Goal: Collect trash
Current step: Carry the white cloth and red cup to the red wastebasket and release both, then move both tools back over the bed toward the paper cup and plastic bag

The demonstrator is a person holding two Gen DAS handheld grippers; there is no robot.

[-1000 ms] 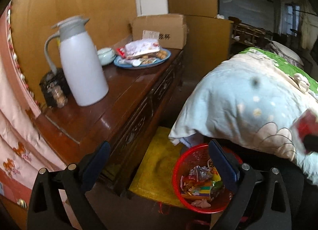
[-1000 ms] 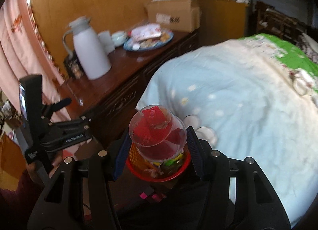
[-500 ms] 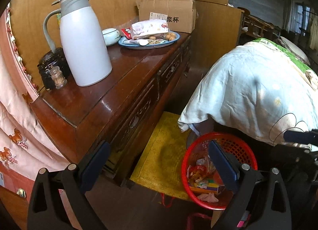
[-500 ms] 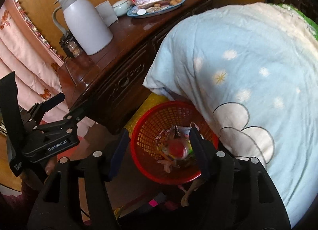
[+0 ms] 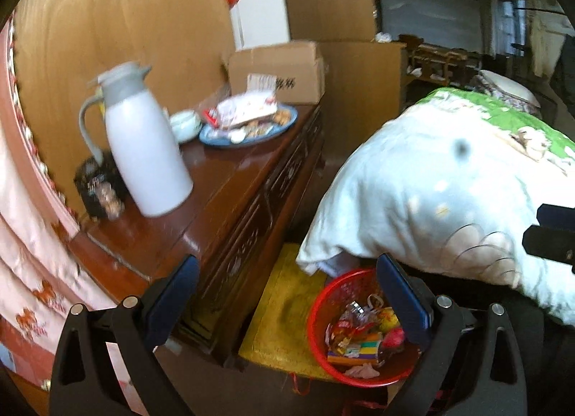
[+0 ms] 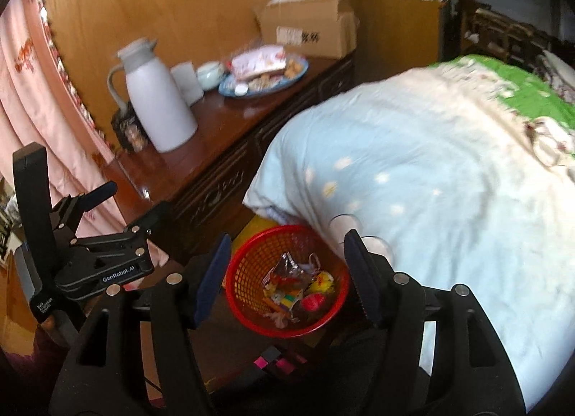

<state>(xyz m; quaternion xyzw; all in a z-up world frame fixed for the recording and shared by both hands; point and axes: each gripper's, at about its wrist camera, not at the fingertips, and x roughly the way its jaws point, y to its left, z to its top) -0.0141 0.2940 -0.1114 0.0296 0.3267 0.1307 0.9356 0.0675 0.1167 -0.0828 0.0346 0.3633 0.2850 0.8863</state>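
A red mesh basket (image 6: 251,261) stands on the floor between the cabinet and the bed, also in the left wrist view (image 5: 318,311). It holds several wrappers and a red-filled plastic cup (image 6: 312,302), which also shows in the left wrist view (image 5: 393,337). My right gripper (image 6: 285,274) is open and empty above the basket. My left gripper (image 5: 287,302) is open and empty, over the floor by the cabinet's front; its body shows in the right wrist view (image 6: 90,257).
A dark wooden cabinet (image 5: 230,182) carries a white thermos jug (image 5: 143,142), a blue plate of snacks (image 5: 248,124), a small bowl (image 5: 185,123) and a cardboard box (image 5: 276,72). A quilted bed (image 6: 431,171) is to the right. A yellow mat (image 5: 284,311) lies beside the basket. Pink curtains (image 5: 25,243) hang left.
One second ago my right gripper was shut on the red-filled plastic cup over the basket. It let go, the cup dropped in, and the gripper has since lifted away open.
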